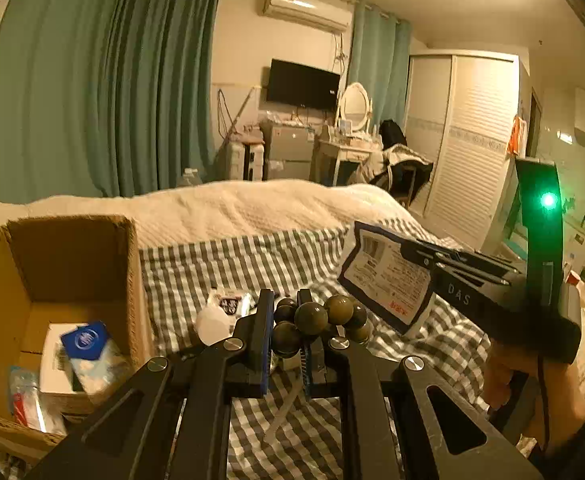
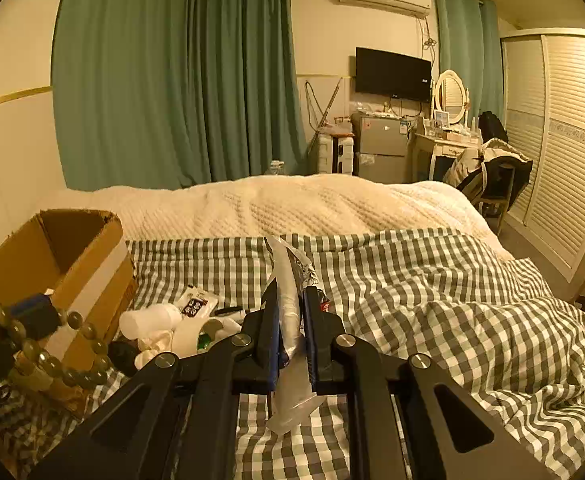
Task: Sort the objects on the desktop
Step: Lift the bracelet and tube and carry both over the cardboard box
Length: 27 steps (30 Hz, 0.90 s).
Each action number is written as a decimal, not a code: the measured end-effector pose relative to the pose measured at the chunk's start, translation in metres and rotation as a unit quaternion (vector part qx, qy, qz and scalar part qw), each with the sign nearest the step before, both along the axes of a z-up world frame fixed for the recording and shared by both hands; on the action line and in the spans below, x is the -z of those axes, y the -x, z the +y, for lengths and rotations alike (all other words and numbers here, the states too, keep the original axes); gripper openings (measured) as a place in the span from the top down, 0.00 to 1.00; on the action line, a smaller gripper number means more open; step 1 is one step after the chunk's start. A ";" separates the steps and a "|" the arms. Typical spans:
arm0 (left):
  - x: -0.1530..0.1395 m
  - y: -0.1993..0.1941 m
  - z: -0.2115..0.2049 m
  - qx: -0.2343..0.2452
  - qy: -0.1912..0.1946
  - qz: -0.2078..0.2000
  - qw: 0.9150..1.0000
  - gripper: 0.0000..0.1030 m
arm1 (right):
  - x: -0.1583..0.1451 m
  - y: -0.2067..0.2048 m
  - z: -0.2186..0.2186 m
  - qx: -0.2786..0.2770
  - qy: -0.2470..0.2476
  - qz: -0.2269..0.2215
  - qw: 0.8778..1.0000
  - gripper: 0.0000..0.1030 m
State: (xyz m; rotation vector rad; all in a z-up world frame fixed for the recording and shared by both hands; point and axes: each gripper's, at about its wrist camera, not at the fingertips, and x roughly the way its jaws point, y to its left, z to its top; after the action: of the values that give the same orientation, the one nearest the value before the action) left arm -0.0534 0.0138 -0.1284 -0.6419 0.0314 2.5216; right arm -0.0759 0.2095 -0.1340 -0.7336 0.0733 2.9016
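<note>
- Olive-green beads of a bracelet (image 1: pixel 312 320) were clamped in the left gripper (image 1: pixel 286 320), jaws closed tight on the strand, held above the checked bedsheet (image 1: pixel 220 264); the string itself could not be made out.
- Right gripper (image 2: pixel 291 316) was closed narrowly on a flat packet (image 2: pixel 288 304); seen edge-on in its own camera, the printed label (image 1: pixel 388 276) showed only from the left wrist view, text too small to read.
- Cardboard box (image 1: pixel 72 264) stood at left, its near side cut off; a blue-topped tissue pack (image 1: pixel 88 344) lay inside, other contents blurred.
- White clutter (image 2: pixel 160 320) lay beside the box, partly hidden.
</note>
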 end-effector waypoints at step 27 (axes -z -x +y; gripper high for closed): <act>-0.062 -0.016 -0.062 -0.073 -0.040 0.071 0.994 0.89 | -0.069 -0.035 -0.051 -0.039 -0.025 0.081 0.996 0.91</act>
State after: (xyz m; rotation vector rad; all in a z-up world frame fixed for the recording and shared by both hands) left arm -0.0375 -0.0483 -0.0663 -0.4457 -0.0687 2.6911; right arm -0.0410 0.1590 -0.0654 -0.5030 -0.0118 3.0199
